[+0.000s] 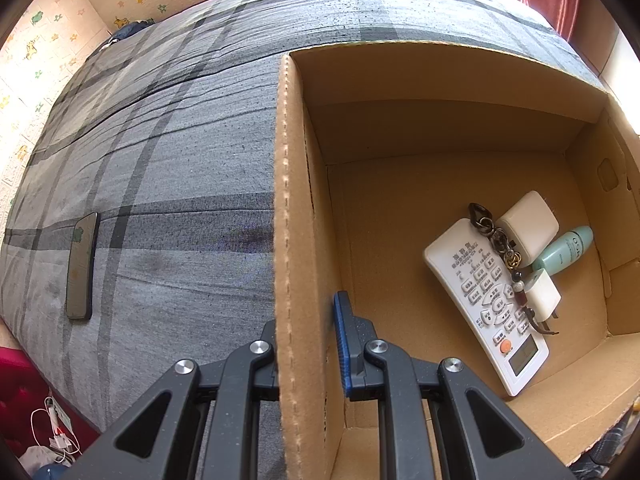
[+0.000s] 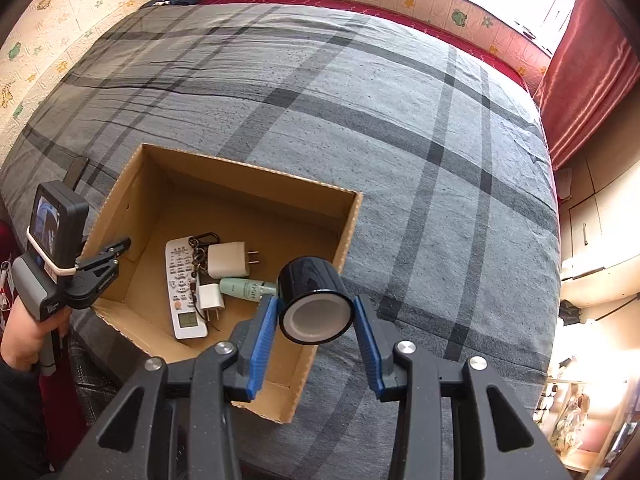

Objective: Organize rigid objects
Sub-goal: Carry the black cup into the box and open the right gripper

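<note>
You are looking at nine things, counted by kind.
You are seeing one cardboard box (image 2: 120,216), one remote (image 2: 182,284), two chargers (image 2: 226,260) (image 2: 211,296), one keychain (image 1: 500,240), one green bottle (image 2: 248,289), one tape roll (image 2: 314,300), one phone (image 1: 82,266), two grippers (image 1: 306,344) (image 2: 316,344).

We see our right black plastic two-finger gripper (image 2: 316,344) with ribbed blue pads (image 2: 262,344) and silver pivot screws (image 2: 225,347). At nine o'clock sits our left grey-handled gripper (image 2: 120,250), carrying a black boxy camera (image 2: 56,222) strapped with a white band, and a dark sleeve (image 2: 20,412).
</note>
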The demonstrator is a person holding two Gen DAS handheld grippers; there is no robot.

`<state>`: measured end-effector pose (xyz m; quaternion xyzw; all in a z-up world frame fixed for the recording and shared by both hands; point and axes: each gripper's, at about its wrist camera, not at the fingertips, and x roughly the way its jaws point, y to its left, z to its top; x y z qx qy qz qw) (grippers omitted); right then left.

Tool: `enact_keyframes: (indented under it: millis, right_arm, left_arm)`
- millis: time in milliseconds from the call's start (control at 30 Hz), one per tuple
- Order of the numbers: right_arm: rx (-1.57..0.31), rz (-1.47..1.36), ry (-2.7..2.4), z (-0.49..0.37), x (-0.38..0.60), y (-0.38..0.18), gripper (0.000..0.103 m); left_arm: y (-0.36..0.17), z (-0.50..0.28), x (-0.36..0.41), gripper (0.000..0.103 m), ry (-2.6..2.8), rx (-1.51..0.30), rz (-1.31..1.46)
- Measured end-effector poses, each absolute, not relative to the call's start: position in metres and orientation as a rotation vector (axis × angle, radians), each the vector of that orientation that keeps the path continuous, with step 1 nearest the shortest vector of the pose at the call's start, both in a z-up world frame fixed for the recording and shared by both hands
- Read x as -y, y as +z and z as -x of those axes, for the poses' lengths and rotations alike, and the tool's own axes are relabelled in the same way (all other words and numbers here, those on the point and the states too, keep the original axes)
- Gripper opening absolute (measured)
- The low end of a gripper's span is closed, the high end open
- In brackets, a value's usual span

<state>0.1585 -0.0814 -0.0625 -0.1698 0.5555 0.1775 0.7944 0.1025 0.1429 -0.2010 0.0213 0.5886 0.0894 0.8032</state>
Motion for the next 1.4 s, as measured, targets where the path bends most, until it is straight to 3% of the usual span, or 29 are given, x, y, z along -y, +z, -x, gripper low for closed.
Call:
enact_keyframes:
  millis: [733,1100,1400]
  right_arm:
    - [-1.24,0.38,0.426,-0.171,-0.009,-0.117,0.042]
    - [-1.311,0.389,0.356,-0.179,-0.025,-0.17,0.042]
    - [-1.314,0.403,0.349,-0.174,-0.032,-0.179,0.042]
  left_arm:
    - [-0.202,-0.102,-0.143,0.017,0.191,-1.261,-0.042]
    - [-0.202,-0.102,-0.142,0.017,0.192,-1.259,-0.043]
    - [-0.201,-0.102,-0.142,0.017,0.191,-1.26,-0.043]
